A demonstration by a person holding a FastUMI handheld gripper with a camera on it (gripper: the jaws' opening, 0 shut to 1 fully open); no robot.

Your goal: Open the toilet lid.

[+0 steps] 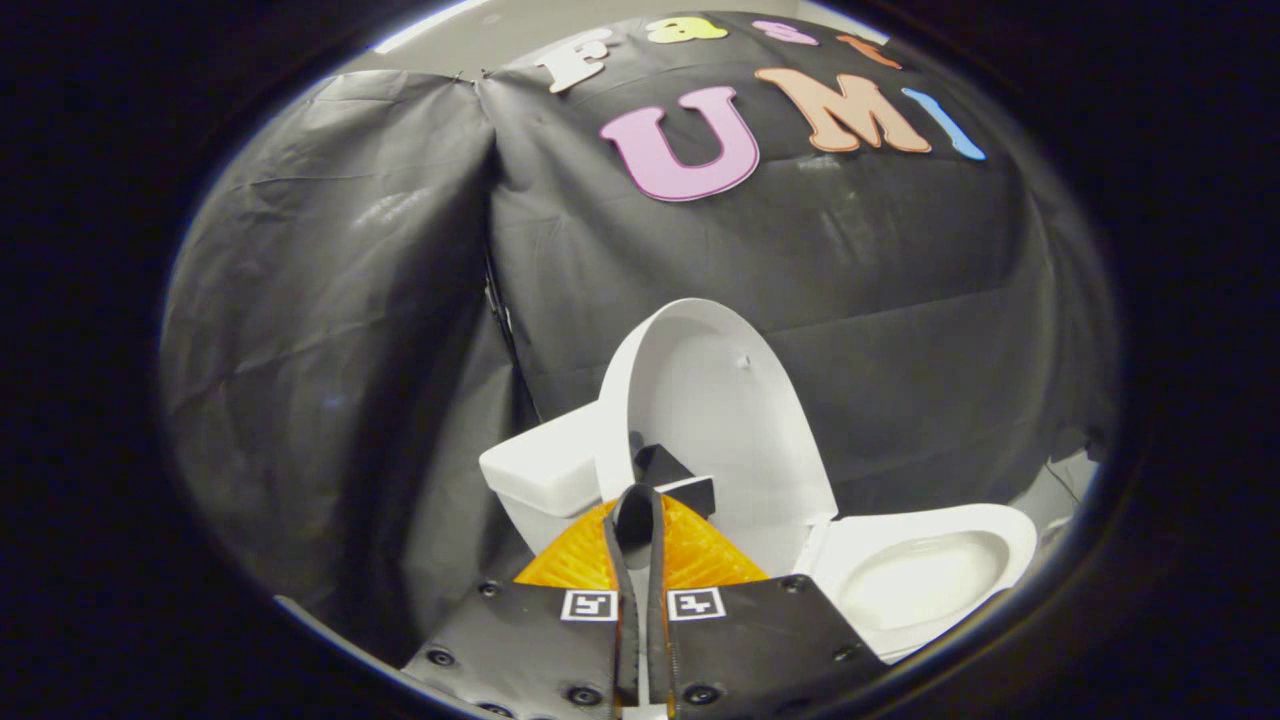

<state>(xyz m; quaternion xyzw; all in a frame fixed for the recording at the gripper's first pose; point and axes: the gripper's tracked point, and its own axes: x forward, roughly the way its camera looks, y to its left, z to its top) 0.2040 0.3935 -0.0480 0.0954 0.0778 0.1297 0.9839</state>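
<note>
hand-held gripper [640, 500], nearest the camera: its two fingers lie drawn together, tips close against the edge of the toilet lid [720, 420]; whether both press on that edge cannot be told. the lid lies straight ahead of the fingers, at twelve to one o'clock from their tips, standing nearly upright with its long axis vertical and its inner face toward the camera. toilet bowl [925, 575] open at three o'clock from the fingertips; tank [540, 470] at ten o'clock, behind the lid. judged nearly complete: the lid need only be tipped back toward the tank.
</note>
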